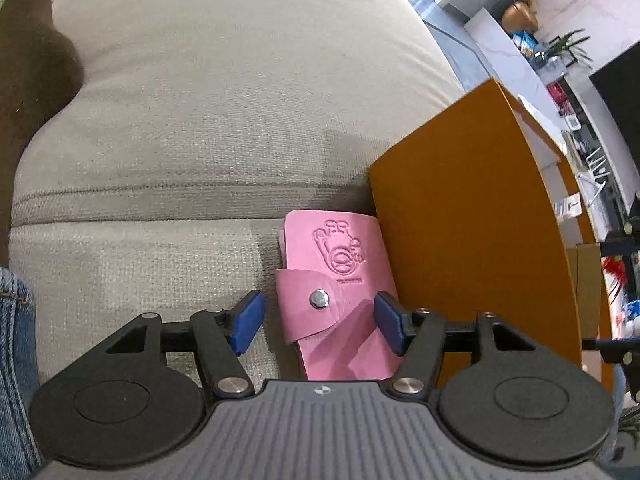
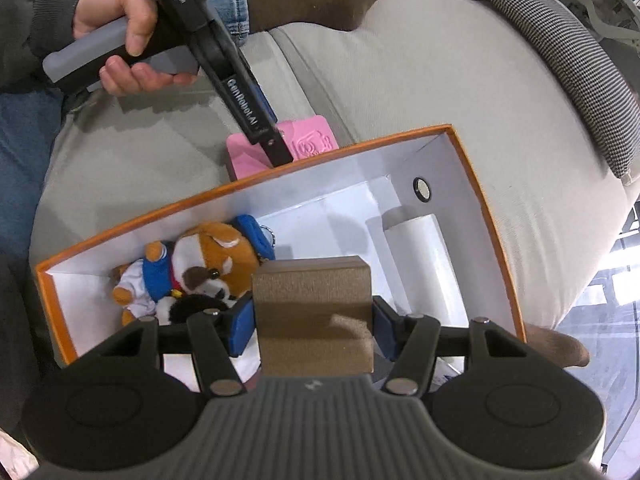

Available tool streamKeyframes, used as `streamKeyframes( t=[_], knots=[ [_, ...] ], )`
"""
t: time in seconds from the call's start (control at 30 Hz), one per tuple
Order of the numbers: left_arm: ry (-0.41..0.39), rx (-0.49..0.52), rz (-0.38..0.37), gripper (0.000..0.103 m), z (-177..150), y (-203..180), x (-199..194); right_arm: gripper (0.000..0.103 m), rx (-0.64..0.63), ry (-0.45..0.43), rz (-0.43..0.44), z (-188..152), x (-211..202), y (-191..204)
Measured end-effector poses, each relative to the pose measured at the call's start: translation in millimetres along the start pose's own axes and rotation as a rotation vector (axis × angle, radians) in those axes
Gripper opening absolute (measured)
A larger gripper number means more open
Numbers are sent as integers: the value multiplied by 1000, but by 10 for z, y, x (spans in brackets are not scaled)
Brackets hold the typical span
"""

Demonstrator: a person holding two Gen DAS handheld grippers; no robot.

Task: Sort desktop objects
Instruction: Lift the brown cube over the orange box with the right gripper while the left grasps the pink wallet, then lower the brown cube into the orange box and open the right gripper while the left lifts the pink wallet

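Pink key pouch (image 1: 336, 280) lies between the spread left gripper (image 1: 318, 322); tight against the orange box (image 1: 472, 216), it may snag. Right gripper (image 2: 312, 320) pinches a brown block (image 2: 314, 316).

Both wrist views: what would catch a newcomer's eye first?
The pink leather case lies on the beige sofa cushion against the orange box, between the left tool's open fingers. The right tool grips a brown block over the box, where a plush dog lies.

White lettering reading "GenRobot.AI" runs along the black left gripper (image 2: 276, 142) body; other markings stay illegible.
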State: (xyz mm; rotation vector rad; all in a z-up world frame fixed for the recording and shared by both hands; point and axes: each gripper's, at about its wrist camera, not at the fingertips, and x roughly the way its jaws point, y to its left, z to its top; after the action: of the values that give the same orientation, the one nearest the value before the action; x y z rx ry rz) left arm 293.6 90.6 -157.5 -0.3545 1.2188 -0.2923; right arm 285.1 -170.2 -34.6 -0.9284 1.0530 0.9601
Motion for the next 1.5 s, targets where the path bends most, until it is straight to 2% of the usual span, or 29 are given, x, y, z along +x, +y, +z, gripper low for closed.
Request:
streamKeyframes(
  t=[0.1,0.13,0.2,0.27,0.33,0.43,0.67,0.8,0.83,0.97,1.03,1.1,1.3,1.5],
  knots=[
    [-1,3,3,69,2,-47,-17,61,2,-2,9,-3,34,-31],
    [-5,7,-2,64,9,-72,-19,61,1,-3,12,3,44,-31],
    [-12,5,7,61,0,-110,-20,61,-1,-5,17,6,68,-32],
    [-24,14,23,54,-18,-137,-64,61,-2,-8,20,7,79,-33],
    [-36,-15,22,41,-18,-144,-97,61,-2,-8,22,7,96,-32],
    [-44,-48,7,37,-26,-88,-157,61,-1,-6,20,9,98,-18],
    [-96,102,100,36,-159,-400,-454,61,-7,-2,3,19,58,44],
    [-51,269,300,36,-226,-671,-679,61,-22,-12,4,10,37,54],
    [-53,324,322,36,-281,-702,-723,61,-23,-15,7,21,48,39],
    [-4,405,363,36,-393,-771,-674,61,-28,-20,-9,89,138,-62],
    [18,422,363,37,-443,-790,-578,61,-36,-16,-20,114,203,-128],
    [37,395,326,37,-483,-757,-519,61,-52,-13,-19,134,275,-184],
    [25,361,266,37,-522,-753,-515,61,-117,41,-6,128,519,-253],
    [3,360,263,37,-569,-804,-549,61,-150,87,-24,67,723,-286]
  ],
)
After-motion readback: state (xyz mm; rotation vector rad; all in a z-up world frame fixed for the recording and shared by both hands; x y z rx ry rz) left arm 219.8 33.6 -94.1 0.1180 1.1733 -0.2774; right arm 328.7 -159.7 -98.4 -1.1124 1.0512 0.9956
